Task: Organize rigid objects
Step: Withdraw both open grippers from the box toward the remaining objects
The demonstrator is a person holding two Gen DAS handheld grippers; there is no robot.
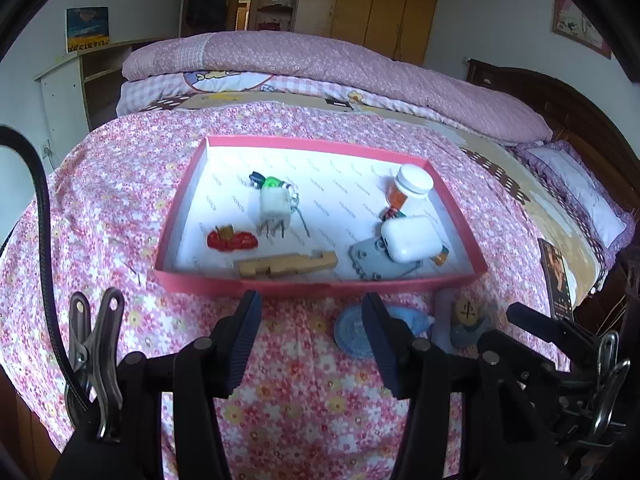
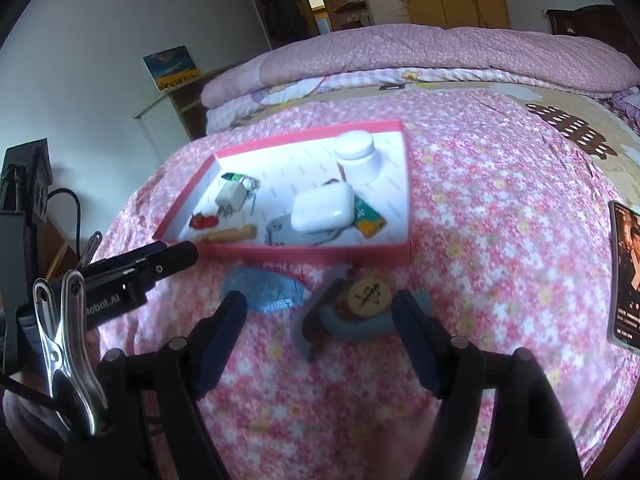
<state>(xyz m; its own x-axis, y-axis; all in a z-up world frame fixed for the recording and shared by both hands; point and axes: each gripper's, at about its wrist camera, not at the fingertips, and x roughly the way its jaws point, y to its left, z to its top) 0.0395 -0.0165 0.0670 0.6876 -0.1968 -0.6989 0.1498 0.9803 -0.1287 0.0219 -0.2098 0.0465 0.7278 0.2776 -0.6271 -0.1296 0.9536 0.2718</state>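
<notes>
A pink tray (image 1: pixel 320 285) (image 2: pixel 304 255) lies on the floral bedspread. It holds a white charger plug (image 1: pixel 274 204), a red charm (image 1: pixel 232 240), a wooden piece (image 1: pixel 286 265), a white earbud case (image 1: pixel 412 238) (image 2: pixel 322 210), a grey plate (image 1: pixel 366 258) and a white-capped bottle (image 1: pixel 412 186) (image 2: pixel 358 156). In front of the tray lie a blue round disc (image 1: pixel 354 332) (image 2: pixel 266 286) and a wooden token on a blue-grey holder (image 1: pixel 466 318) (image 2: pixel 366 300). My left gripper (image 1: pixel 314 342) is open and empty beside the disc. My right gripper (image 2: pixel 320 338) is open around the token holder.
A folded pink quilt (image 1: pixel 320 64) lies across the far side of the bed. A pillow (image 1: pixel 576 192) lies at the right. A dark phone or card (image 2: pixel 626 276) lies on the bedspread to the right. A shelf unit (image 1: pixel 80 92) stands at the left wall.
</notes>
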